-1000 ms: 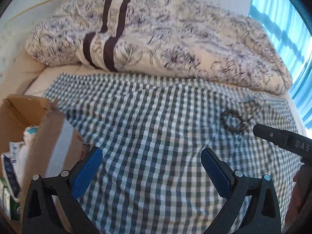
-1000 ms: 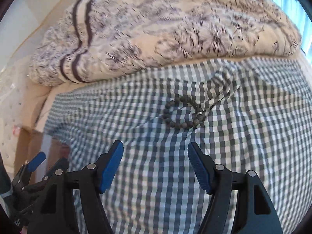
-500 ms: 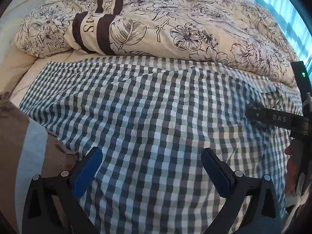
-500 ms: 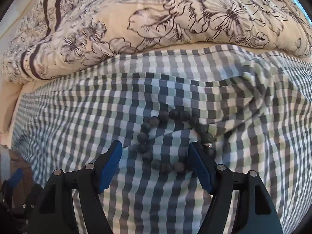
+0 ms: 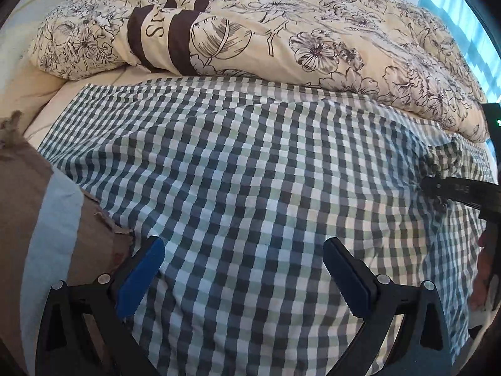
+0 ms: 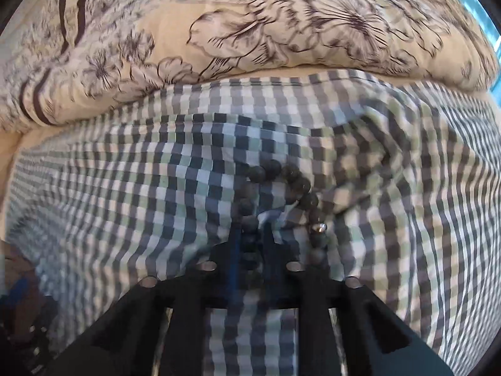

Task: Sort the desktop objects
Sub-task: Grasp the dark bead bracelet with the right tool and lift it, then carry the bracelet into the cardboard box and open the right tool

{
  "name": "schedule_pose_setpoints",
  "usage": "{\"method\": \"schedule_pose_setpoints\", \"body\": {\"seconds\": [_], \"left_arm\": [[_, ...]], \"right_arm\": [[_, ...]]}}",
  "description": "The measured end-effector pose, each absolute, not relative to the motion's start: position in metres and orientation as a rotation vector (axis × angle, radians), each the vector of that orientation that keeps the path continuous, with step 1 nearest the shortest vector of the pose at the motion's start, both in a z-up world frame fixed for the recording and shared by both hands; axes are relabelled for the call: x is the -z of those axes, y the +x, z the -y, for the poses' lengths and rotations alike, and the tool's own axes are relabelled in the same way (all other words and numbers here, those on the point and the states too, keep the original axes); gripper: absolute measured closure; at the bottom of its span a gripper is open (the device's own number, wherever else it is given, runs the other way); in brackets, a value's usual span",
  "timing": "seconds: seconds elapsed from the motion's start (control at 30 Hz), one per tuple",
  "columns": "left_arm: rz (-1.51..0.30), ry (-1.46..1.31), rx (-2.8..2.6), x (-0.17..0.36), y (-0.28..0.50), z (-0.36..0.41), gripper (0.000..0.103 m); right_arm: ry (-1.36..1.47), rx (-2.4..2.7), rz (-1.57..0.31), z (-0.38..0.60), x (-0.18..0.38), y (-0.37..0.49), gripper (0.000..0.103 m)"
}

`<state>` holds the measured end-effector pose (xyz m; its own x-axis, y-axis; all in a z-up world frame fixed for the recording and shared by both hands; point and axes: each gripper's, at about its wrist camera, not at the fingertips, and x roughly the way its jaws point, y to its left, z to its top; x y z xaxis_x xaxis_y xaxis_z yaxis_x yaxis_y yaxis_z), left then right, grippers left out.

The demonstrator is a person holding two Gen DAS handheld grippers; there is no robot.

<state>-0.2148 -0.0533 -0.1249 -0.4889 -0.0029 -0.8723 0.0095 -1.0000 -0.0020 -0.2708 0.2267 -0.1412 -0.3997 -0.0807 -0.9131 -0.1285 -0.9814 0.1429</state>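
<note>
Bracelet (image 6: 281, 194): dark beads on the checked cloth (image 6: 125, 188), near side clamped in my right gripper (image 6: 253, 235).
Left gripper (image 5: 242, 266): my fingers spread wide, empty, above the cloth beside the cardboard box (image 5: 28, 194).
Duvet (image 5: 281, 25): floral, bunched behind the cloth.

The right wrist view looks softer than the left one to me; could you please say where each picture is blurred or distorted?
Right wrist view: motion blur smears the floral duvet and checked cloth; the bead bracelet stays fairly crisp. Left wrist view: sharp overall, fisheye bending the checks; window glare at right.
</note>
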Motion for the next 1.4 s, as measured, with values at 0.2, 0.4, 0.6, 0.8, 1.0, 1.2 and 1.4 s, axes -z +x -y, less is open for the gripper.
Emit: {"method": "schedule_pose_setpoints", "body": {"seconds": [0.2, 0.4, 0.6, 0.8, 1.0, 1.2, 1.4], "left_arm": [[0.016, 1.540, 2.732, 0.103, -0.198, 0.046, 0.000], [0.039, 1.467, 2.782, 0.070, -0.173, 0.036, 0.000], [0.065, 1.376, 2.818, 0.031, -0.141, 0.034, 0.000], [0.078, 1.304, 2.813, 0.002, -0.104, 0.046, 0.000], [0.048, 1.256, 2.801, -0.022, -0.067, 0.070, 0.000], [0.030, 1.224, 2.761, -0.044, -0.043, 0.107, 0.000], [-0.023, 1.184, 2.714, -0.055, -0.022, 0.161, 0.000]], "right_arm": [[-1.623, -2.660, -0.358, -0.243, 0.102, -0.236, 0.092], [-1.565, -2.737, -0.422, -0.243, 0.057, -0.212, 0.092], [-1.548, -2.832, -0.425, -0.219, 0.026, -0.186, 0.092], [-1.560, -2.925, -0.396, -0.193, 0.003, -0.147, 0.092], [-1.587, -3.036, -0.340, -0.153, -0.021, -0.105, 0.092], [-1.597, -3.150, -0.271, -0.096, -0.048, -0.072, 0.092], [-1.609, -3.281, -0.187, -0.026, -0.074, -0.056, 0.092]]}}
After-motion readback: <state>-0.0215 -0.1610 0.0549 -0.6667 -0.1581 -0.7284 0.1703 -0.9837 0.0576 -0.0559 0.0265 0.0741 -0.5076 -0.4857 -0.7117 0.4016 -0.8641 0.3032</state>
